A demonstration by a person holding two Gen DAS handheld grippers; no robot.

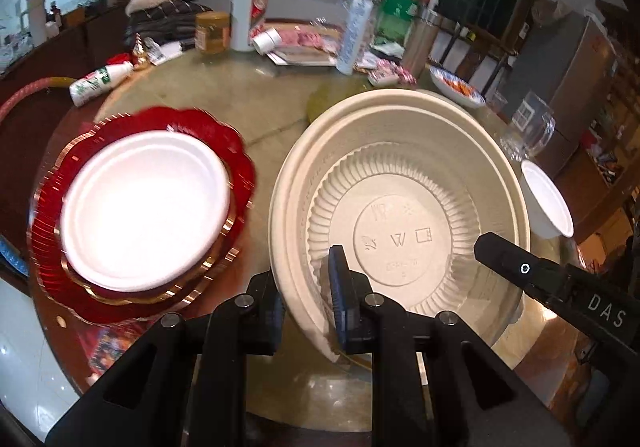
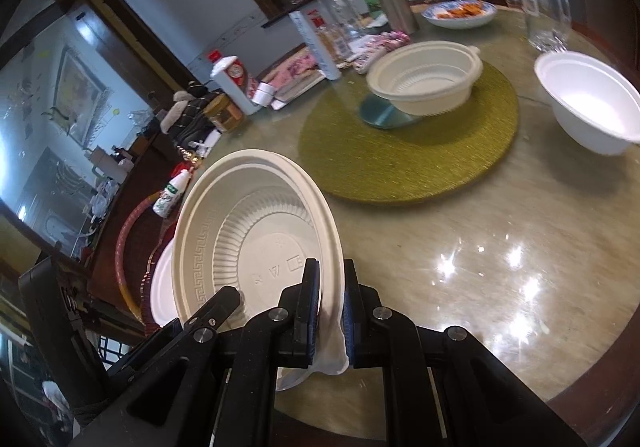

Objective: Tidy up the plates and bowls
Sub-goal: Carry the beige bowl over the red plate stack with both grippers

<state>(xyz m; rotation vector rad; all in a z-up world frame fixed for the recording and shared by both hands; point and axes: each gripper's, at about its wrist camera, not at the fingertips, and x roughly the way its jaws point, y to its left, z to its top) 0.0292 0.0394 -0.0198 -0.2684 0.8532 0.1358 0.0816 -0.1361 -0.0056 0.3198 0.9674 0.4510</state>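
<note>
- The left gripper (image 1: 306,299) is closed on the near rim of the beige bowl (image 1: 400,203); one finger sits outside the wall, the other finger inside it, pinching the rim between the pads.
- The right gripper (image 2: 331,311) is likewise clamped on the rim of the same beige bowl (image 2: 256,235), with the thin rim edge squeezed between its two pads.
- In the left wrist view, the right gripper's black body enters from the right, its tip at the bowl's far-right rim.
- The beige bowl is held tilted, clear of the table (image 2: 480,247), with its ribbed inner wall and embossed base facing both cameras.
- To the left of the left fingers, a white plate (image 1: 144,207) lies on a stack of red scalloped plates (image 1: 224,127) with gold edging.
- Beyond the right fingers, a second beige bowl (image 2: 424,83) with side handles rests on a round green mat (image 2: 408,159).
- To the right of that mat stands a white bowl (image 2: 588,103), upright on the table.
- Behind the white bowl is a clear glass (image 2: 548,7), and a blue-patterned dish (image 2: 460,13) containing orange food lies further back.
</note>
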